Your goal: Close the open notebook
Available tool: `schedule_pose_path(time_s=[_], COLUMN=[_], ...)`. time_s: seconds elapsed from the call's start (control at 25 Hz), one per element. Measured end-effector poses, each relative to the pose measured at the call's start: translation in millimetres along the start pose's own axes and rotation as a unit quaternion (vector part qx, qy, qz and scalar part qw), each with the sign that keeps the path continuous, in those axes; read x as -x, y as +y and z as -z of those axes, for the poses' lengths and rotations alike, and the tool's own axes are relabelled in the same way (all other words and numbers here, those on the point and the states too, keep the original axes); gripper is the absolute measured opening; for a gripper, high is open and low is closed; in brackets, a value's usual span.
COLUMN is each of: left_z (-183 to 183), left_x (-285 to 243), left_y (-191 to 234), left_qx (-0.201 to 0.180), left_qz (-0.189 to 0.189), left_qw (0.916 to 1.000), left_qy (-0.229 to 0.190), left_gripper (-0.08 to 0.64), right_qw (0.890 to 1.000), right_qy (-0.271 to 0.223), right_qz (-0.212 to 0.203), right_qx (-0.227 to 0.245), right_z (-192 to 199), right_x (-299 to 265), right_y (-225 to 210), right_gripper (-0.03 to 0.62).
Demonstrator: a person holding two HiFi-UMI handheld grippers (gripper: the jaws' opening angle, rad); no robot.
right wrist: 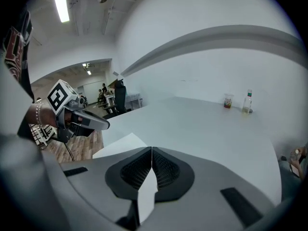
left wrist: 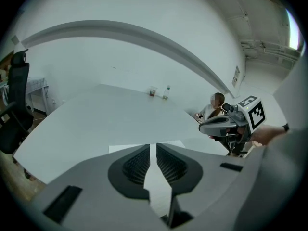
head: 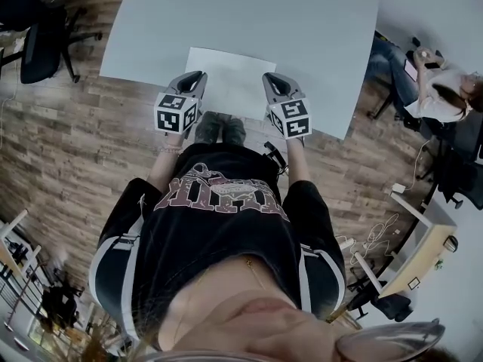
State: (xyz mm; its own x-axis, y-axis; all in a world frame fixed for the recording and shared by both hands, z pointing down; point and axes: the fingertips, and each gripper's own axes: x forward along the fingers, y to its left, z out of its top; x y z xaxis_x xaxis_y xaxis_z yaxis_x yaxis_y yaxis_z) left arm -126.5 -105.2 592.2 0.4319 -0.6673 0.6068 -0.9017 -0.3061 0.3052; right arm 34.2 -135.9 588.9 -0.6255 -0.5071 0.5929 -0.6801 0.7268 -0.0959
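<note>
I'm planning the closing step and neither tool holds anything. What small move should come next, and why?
Probably lower the left tool to the left edge of the notebook and widen its jaws to catch that edge. The notebook lies flat and open on the table, neither tool appears to touch it, the left jaws stand only slightly apart, and the right tool is shut.
</note>
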Motion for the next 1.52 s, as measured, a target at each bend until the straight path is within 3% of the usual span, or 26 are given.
schedule_pose_path(time_s=[0.24, 0.48, 1.12, 1.52], left_z=[15.9, 33.2, 69.1, 77.1], left_x=[-5.3, -13.0, -24.4, -27.0], left_y=[8.1, 16.6, 27.2, 31.7], left_qx=[0.006, 0.018, 0.022, 0.013], left_qz=[-0.004, 0.006, -0.01, -0.019], left_qw=[0.9998, 0.999, 0.9954, 0.9938], left_qy=[0.016, 0.041, 0.093, 0.108], left_gripper=[0.087, 0.109, 0.112, 0.112], right_qw=[0.999, 0.997, 0.985, 0.984], right_qy=[0.034, 0.071, 0.17, 0.168], right_qz=[-0.009, 0.013, 0.014, 0.015], right_qx=[-0.008, -0.017, -0.037, -0.063], right_z=[25.2, 55.3, 123.3, 129.6], right_x=[-15.5, -33.1, -51.1, -52.8], right_y=[6.2, 2.6, 0.3, -0.5], right_gripper=[0.02, 0.021, 0.021, 0.021])
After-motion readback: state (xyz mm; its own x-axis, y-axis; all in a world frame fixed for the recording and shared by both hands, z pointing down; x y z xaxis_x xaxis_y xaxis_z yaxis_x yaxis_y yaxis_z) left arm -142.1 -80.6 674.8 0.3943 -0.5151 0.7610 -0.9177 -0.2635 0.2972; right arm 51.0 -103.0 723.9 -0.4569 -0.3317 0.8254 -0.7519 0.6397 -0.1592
